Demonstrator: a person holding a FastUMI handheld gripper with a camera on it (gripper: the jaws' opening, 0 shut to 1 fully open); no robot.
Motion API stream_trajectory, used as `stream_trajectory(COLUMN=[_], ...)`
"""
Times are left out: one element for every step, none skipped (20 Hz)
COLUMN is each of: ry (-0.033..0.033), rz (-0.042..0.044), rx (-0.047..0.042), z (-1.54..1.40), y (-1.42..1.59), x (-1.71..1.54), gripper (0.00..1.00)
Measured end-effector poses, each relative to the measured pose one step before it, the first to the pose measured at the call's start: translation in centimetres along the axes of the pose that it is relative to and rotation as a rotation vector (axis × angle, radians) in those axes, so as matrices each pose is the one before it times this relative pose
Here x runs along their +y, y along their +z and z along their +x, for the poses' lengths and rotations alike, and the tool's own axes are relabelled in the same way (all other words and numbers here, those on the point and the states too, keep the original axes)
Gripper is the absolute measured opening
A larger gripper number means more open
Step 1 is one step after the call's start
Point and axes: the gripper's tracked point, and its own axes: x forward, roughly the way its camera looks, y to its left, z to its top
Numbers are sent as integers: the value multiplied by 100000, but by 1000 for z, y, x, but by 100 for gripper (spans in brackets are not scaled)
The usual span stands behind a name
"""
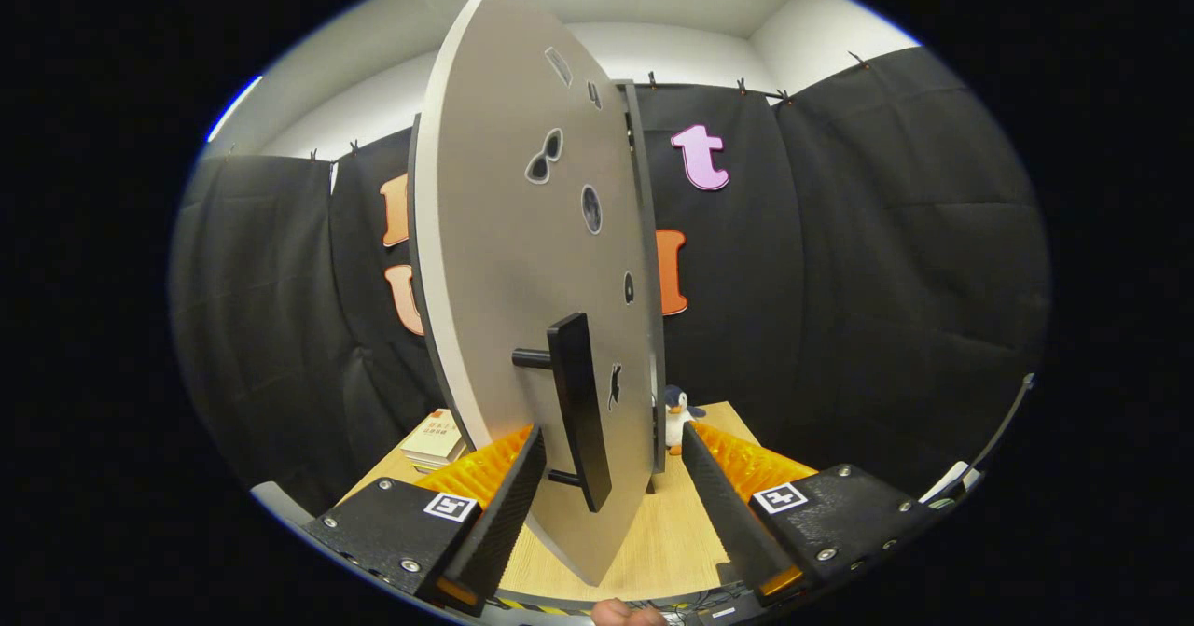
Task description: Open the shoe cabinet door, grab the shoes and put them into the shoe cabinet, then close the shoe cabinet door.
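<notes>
Black booth cloth backs a wooden tabletop [653, 533] where the shoe cabinet door [522, 262] stands swung partly open (shoes unseen), its dark handle [580, 411] between the gripper's [611, 505] wide-spread fingers, untouched; loading and closing apparently remain.

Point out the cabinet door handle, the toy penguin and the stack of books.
door handle [580, 402]: gripper view, on the middle of its upright bar, between the open fingers.
toy penguin [675, 415]: gripper view, on its white belly, beyond the fingers.
stack of books [435, 443]: gripper view, on the top cover.
</notes>
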Motion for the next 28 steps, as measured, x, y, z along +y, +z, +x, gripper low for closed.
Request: stream_trajectory(ry=[-269, -187, -344, -321, -349, -85, 176, 45, 111, 353, 841, 1199, 900, 534, 681, 1028, 310, -308, -214, 590, 884, 1019, 982, 971, 1165, 907, 658, 345], rz=[109, 287, 82, -58, -317, -403, -437, -410, -508, -551, -286, 14, -67, -324, -237, -186, -400, -380, -271, -333, 43, 93, 10, -402, -743, -920, -664, -130], rx=[171, 145, 293, -11, -19, 195, 128, 416, 386, 176, 91, 53, 239, 87, 37, 5, 306, -116, 235, -25, 404, 690, 384, 249, -18, -218, -180, -183], z=[266, 283, 342, 453, 337, 507, 459, 605, 763, 944, 713, 783, 664, 851, 756, 910, 681, 757, 497, 488, 669, 761, 778, 873, 656, 698, 143, 500], y=[-23, 21, 117, -67, -87, 102, 1, -85, 164, 107, 26, 52, -19, 149, 136, 140, 136, 402, 336, 188, 100, 282, 140, 181, 210, 243, 102, 163], x=[747, 922, 880, 774, 770, 824, 828, 421, 759, 866, 1180, 1154, 997, 781, 770, 896, 780, 526, 420, 390, 456, 232, -87, 147, 307, 369, 616, 575], gripper=[92, 93, 93, 93, 93, 93, 93, 93, 93, 93, 93, 93, 93, 93, 93, 93, 94, 94, 94, 94, 93, 93, 93, 93, 93, 93, 93, 94])
